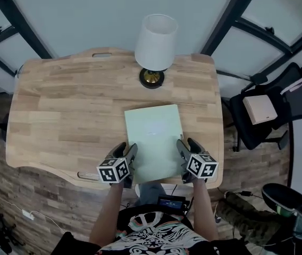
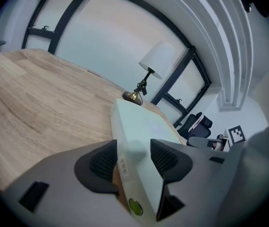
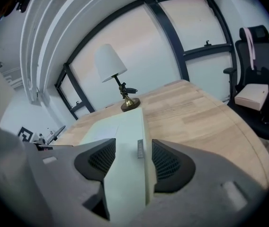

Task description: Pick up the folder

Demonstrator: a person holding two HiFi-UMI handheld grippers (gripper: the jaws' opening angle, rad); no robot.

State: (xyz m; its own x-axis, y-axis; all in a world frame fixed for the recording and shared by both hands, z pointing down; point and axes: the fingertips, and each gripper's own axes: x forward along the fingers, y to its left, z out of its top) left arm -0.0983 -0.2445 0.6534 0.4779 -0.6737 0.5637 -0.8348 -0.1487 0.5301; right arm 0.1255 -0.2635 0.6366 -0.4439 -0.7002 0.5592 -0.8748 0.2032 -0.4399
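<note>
A pale green folder (image 1: 153,139) lies flat on the wooden desk (image 1: 60,105), its near end reaching the front edge. My left gripper (image 1: 128,152) is at the folder's near left edge and my right gripper (image 1: 188,145) at its near right edge. In the left gripper view the folder's (image 2: 139,126) edge runs between the open jaws of the left gripper (image 2: 133,157). In the right gripper view the folder's (image 3: 125,131) other edge sits between the open jaws of the right gripper (image 3: 129,157), a thin gap showing beside one pad.
A table lamp (image 1: 155,44) with a white shade and brass base stands just beyond the folder's far end. A black office chair (image 1: 268,110) with a pink box (image 1: 260,109) on its seat stands right of the desk. Black window frames run behind.
</note>
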